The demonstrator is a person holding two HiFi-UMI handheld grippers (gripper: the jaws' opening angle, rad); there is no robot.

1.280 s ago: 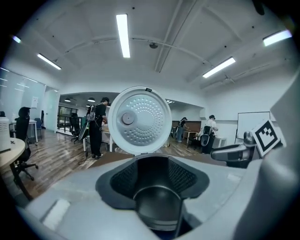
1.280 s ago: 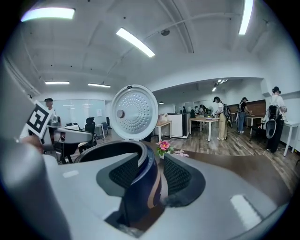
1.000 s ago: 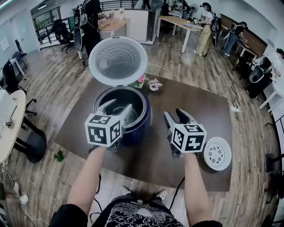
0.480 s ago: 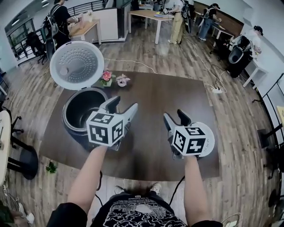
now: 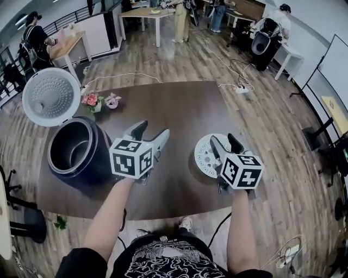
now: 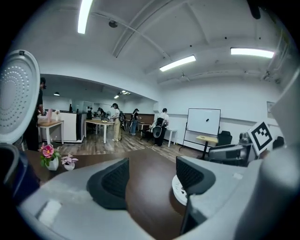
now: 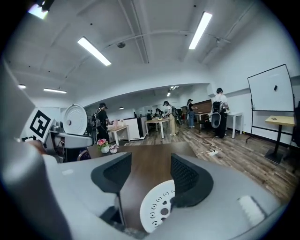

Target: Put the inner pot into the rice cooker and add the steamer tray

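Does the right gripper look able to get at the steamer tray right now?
Probably yes: the right gripper hangs open just over the steamer tray, which lies flat on the table with nothing on it or between them.

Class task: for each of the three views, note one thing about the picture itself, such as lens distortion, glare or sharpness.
Head view: wide-angle lens bows the edges of the table; soft, even light. Left gripper view: fisheye circle, black corners; ceiling light strip blown out white. Right gripper view: same fisheye; steamer tray sharp, ceiling lines curved.
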